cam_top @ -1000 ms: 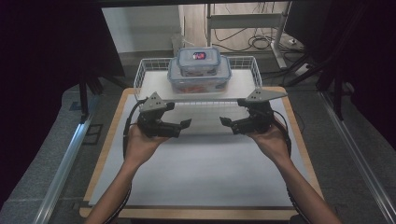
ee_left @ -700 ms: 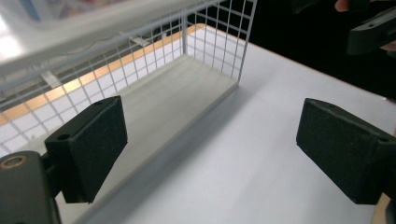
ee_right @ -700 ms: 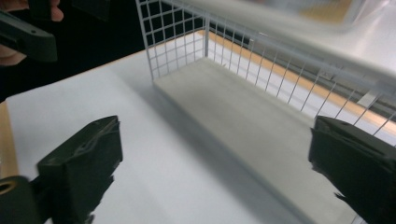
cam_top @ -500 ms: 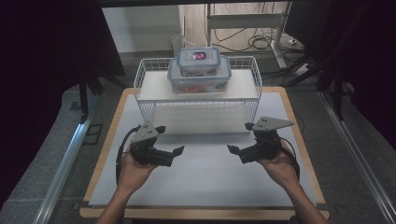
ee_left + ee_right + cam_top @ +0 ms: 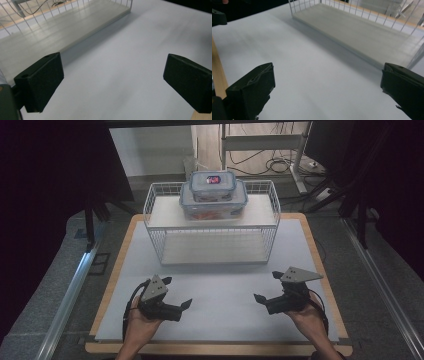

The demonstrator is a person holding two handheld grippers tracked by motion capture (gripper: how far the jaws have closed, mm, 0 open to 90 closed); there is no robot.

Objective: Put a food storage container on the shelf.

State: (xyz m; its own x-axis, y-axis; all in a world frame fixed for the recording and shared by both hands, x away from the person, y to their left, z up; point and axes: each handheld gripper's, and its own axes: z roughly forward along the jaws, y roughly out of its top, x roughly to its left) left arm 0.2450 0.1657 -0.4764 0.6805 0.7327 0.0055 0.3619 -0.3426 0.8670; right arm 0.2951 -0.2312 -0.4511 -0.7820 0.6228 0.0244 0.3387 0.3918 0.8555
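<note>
The two stacked containers (image 5: 213, 195) stand on the top shelf of the wire rack (image 5: 272, 215), well beyond both tools. The left tool (image 5: 176, 295) and the right tool (image 5: 267, 287) are wide apart and empty, low over the bench (image 5: 220, 290), about equally far. The containers' contents are hard to make out.

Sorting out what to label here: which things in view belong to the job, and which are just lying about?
Part of the job:
- two stacked food boxes
- wire rack
- left tool, open
- right tool, open

Just lying about:
- cables on the floor behind
- desk frame
</note>
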